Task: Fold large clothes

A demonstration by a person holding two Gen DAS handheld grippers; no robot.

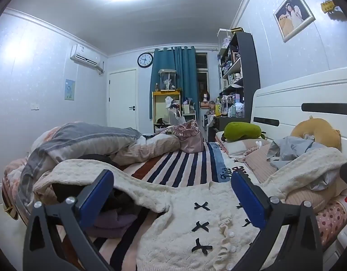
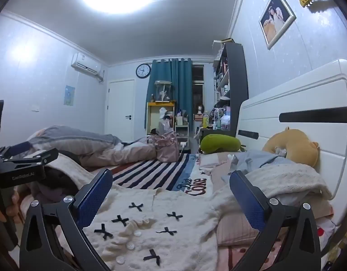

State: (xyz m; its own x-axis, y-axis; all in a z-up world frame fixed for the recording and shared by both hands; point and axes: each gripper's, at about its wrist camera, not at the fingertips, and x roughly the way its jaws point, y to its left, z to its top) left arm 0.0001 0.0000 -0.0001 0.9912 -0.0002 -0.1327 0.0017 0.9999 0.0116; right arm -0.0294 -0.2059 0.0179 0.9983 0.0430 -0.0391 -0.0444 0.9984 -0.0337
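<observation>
A cream knitted cardigan (image 1: 191, 230) with black bows and white buttons lies spread on the striped bed cover; it also shows in the right wrist view (image 2: 150, 221). One sleeve reaches left over a dark clothes pile (image 1: 119, 214), the other right over the pillows (image 2: 286, 180). My left gripper (image 1: 172, 180) is open and empty above the cardigan's upper part. My right gripper (image 2: 171, 180) is open and empty above the cardigan's chest. The left gripper's body (image 2: 22, 164) shows at the left edge of the right wrist view.
The striped blanket (image 1: 180, 164) covers the bed. A bunched quilt (image 1: 87, 140) and pink bag (image 1: 191, 140) lie at the far end. A green plush (image 1: 243, 131), yellow plush (image 1: 317, 133), grey garment (image 1: 290, 151) and pillows line the white headboard (image 2: 297, 113) on the right.
</observation>
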